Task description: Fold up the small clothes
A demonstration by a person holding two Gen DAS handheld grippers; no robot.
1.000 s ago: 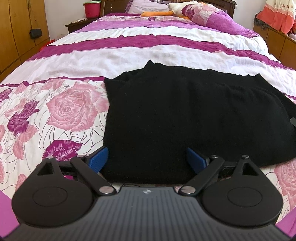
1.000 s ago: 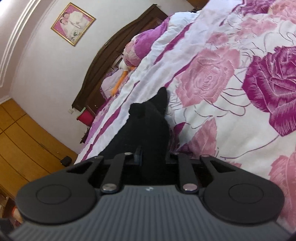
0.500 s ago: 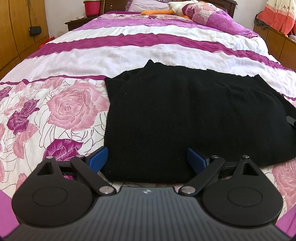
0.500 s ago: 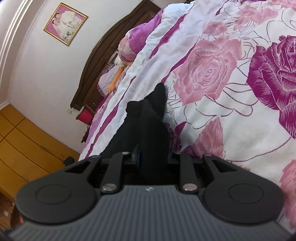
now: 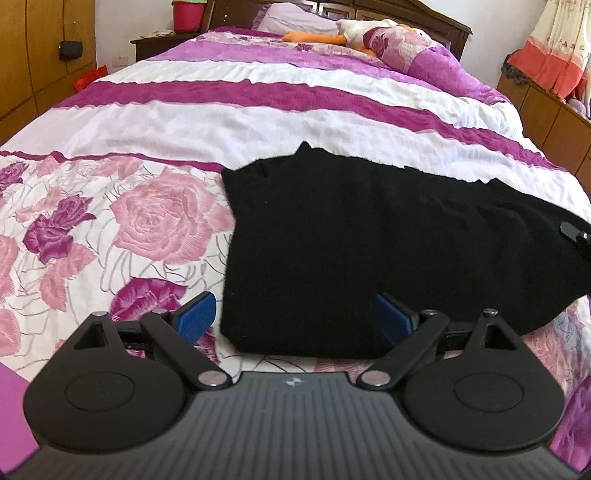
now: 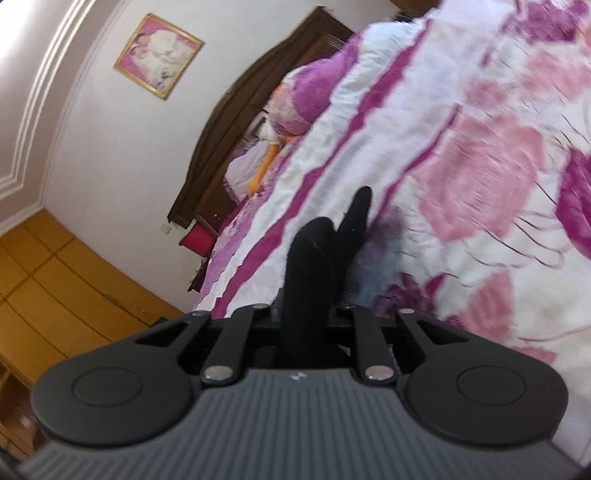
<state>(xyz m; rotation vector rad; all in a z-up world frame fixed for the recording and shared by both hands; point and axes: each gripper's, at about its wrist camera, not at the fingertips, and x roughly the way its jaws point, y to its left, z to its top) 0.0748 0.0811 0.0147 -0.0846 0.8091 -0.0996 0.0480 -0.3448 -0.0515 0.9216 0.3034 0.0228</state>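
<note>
A black knitted garment (image 5: 369,243) lies spread on the bed. My left gripper (image 5: 295,317) is open, its blue pads (image 5: 194,316) either side of the garment's near left edge, just above the cover. My right gripper (image 6: 304,314) is shut on the garment's right edge (image 6: 314,258) and holds the cloth raised and bunched; its tip shows at the far right of the left wrist view (image 5: 574,233).
The bed cover (image 5: 159,221) has pink roses and purple and white stripes. Pillows and a plush duck (image 5: 354,31) lie at the headboard. A nightstand with a red bucket (image 5: 187,13) stands at the back left, wardrobes on the left, a low cabinet on the right.
My right gripper has lifted and tilted further with the garment's edge; its view is now blurred. My left gripper has drawn back slightly and stays open.
</note>
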